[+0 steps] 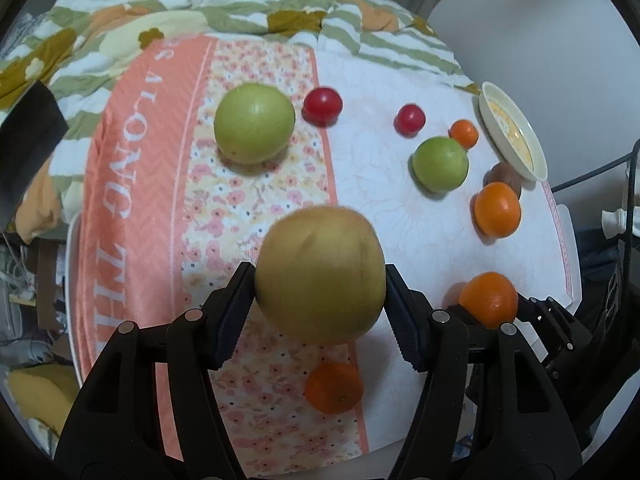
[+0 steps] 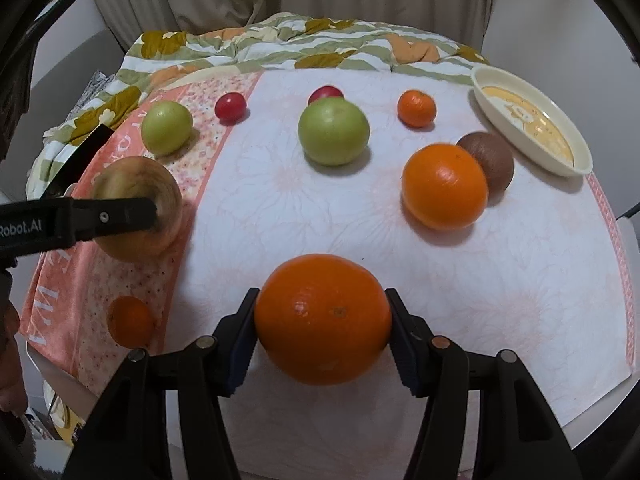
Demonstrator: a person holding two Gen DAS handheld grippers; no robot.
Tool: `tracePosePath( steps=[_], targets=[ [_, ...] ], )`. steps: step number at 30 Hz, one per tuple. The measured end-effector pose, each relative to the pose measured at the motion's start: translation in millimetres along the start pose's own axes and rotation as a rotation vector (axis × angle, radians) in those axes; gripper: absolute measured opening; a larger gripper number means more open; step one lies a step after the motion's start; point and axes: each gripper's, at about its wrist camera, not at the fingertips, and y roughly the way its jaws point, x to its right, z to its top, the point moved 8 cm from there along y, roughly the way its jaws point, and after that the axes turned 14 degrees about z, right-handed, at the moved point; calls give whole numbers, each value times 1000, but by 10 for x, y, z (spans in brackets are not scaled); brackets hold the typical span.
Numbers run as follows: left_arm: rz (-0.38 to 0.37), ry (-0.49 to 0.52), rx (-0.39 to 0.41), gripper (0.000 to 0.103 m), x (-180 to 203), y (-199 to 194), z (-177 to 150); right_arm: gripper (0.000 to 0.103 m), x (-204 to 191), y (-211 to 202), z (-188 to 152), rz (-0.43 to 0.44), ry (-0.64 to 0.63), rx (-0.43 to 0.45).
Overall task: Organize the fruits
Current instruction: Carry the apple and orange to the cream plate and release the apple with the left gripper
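Observation:
My left gripper [image 1: 320, 269] is shut on a big yellow-tan round fruit [image 1: 320, 276], held just above the pink floral cloth [image 1: 256, 204]. The same fruit [image 2: 160, 184] shows at the left of the right wrist view, with a black finger [image 2: 120, 216] across it. My right gripper [image 2: 321, 294] is shut on a large orange [image 2: 323, 318], its pads pressing both sides low over the white cloth [image 2: 280, 208]. That orange [image 1: 488, 300] appears at the lower right of the left wrist view.
Loose on the cloth lie two green apples [image 2: 166, 128] [image 2: 333, 132], two small red fruits [image 2: 230, 108] [image 2: 325, 92], a small orange [image 2: 416, 108], a bigger orange [image 2: 444, 186], a brown kiwi [image 2: 490, 164] and a tangerine [image 2: 130, 322]. A cream dish [image 2: 480, 76] sits far right. A rumpled quilt [image 2: 280, 40] lies behind.

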Motion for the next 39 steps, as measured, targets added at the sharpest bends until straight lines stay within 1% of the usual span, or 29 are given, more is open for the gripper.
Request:
tracePosePath(
  steps=[8, 14, 18, 21, 26, 28, 29, 32, 35, 39],
  targets=[
    [27, -30, 13, 71, 10, -36, -4, 55, 88, -91, 52, 21, -24, 13],
    [39, -47, 30, 71, 29, -157, 7, 55, 104, -140, 119, 49, -47, 11],
    [35, -37, 48, 71, 99, -268, 63, 55, 127, -229, 199, 56, -45, 21],
    [26, -16, 67, 71, 208, -384, 148, 55, 217, -354, 284, 58, -20, 35],
    [24, 29, 113, 71, 559, -594, 386, 55, 513, -646, 498, 42, 10, 80],
    [13, 21, 127, 71, 732, -648, 499, 55, 677, -754, 601, 39, 15, 93],
    [8, 17, 131, 71, 789, -657, 544, 55, 781, -813, 660, 37, 17, 98],
    [-5, -8, 143, 71, 1114, -666, 747, 55, 1069, -947, 816, 32, 2, 106],
    [-8, -9, 162, 71, 1413, -647, 919, 55, 1379, -1045, 973, 32, -7, 108],
    [-20, -7, 181, 71, 1902, -551, 1192, 55, 1770, -1098, 1163, 34, -18, 104]
  ],
)
